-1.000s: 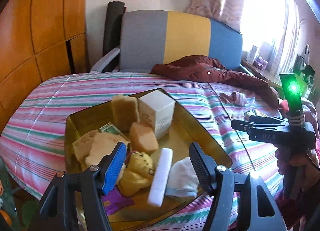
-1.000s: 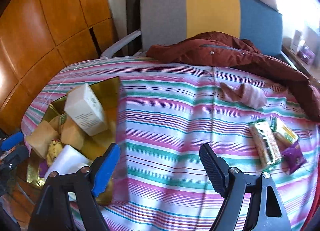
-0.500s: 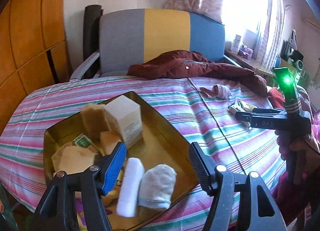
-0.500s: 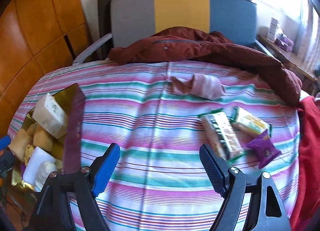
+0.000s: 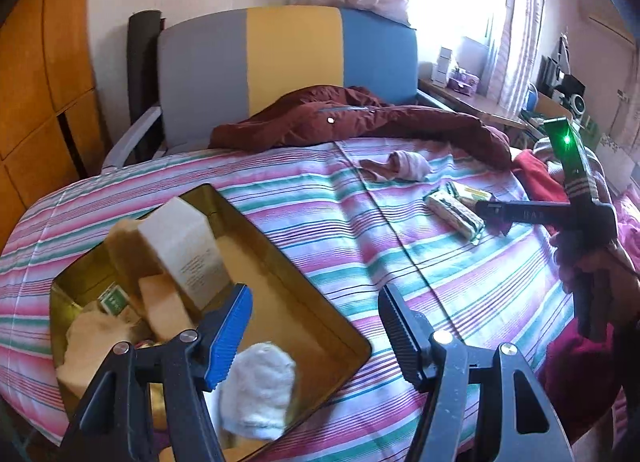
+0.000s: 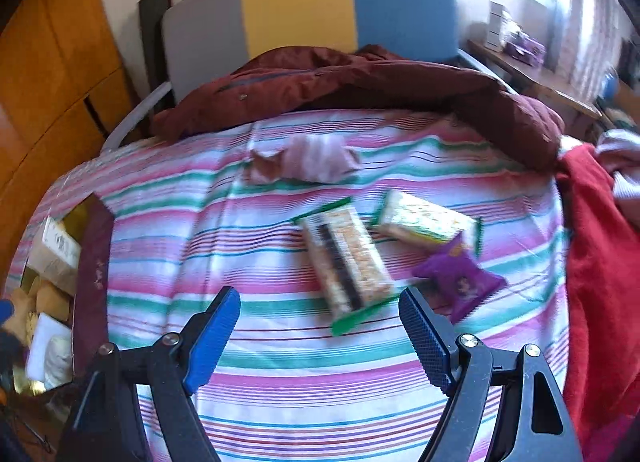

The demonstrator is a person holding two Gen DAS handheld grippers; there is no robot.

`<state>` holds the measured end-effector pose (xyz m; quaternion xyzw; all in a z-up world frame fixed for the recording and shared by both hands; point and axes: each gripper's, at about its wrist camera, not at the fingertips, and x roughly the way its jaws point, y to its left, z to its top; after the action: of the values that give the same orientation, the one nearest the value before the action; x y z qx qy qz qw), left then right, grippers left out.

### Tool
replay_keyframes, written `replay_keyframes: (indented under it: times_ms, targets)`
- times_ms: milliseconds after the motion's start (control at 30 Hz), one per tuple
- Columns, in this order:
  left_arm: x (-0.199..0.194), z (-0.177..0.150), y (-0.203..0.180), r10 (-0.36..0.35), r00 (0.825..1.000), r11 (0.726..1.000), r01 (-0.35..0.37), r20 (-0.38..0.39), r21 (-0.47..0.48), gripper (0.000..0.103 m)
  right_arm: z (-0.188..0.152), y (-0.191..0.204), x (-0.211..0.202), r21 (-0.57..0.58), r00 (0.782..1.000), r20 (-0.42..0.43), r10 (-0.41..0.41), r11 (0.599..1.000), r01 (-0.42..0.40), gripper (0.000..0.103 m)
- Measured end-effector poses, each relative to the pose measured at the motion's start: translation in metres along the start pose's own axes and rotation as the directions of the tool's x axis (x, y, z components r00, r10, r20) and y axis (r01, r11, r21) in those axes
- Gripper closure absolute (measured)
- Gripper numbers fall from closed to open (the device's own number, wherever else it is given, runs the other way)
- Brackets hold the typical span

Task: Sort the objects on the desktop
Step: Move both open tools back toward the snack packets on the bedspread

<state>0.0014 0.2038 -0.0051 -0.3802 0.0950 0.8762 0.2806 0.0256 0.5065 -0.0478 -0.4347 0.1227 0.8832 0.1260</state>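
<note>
A gold tray (image 5: 280, 262) on the striped cloth holds a white box (image 5: 184, 246), tan sponges (image 5: 160, 302) and a white sock (image 5: 256, 390). My left gripper (image 5: 316, 326) is open and empty above the tray's near right corner. My right gripper (image 6: 320, 338) is open and empty, just short of a long snack bar pack (image 6: 344, 262). Beside that pack lie a green-yellow pack (image 6: 424, 222) and a purple packet (image 6: 460, 282). A pink sock (image 6: 312, 162) lies farther back. The tray (image 6: 96, 262) shows at the left edge of the right wrist view.
A dark red jacket (image 6: 360, 82) lies along the far edge against a grey, yellow and blue chair back (image 5: 288, 62). Red cloth (image 6: 600, 262) hangs at the right. Wooden cabinets (image 5: 40, 82) stand on the left. The right gripper's body (image 5: 560, 214) hovers over the snack packs.
Both grippers have swung to the right. The left view has moved off the tray's contents toward its right corner. The right gripper has come close to the snack packs. Both stay open.
</note>
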Motion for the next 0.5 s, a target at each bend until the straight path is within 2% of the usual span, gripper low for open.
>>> replay_keyframes:
  times_ms: [200,500]
  targets:
    - [0.012,0.006,-0.017,-0.039,0.999,0.999,0.04,-0.02,0.027,0.037,0.008,-0.045,-0.009,0.123,0.999,0.027,-0.028,0.992,0.024,0.021]
    - [0.033,0.009,-0.044,-0.08,0.994,0.994,0.085,-0.07,0.066,0.037,0.019,-0.099,-0.004,0.305,0.997,0.059,-0.048,0.952,0.028,0.021]
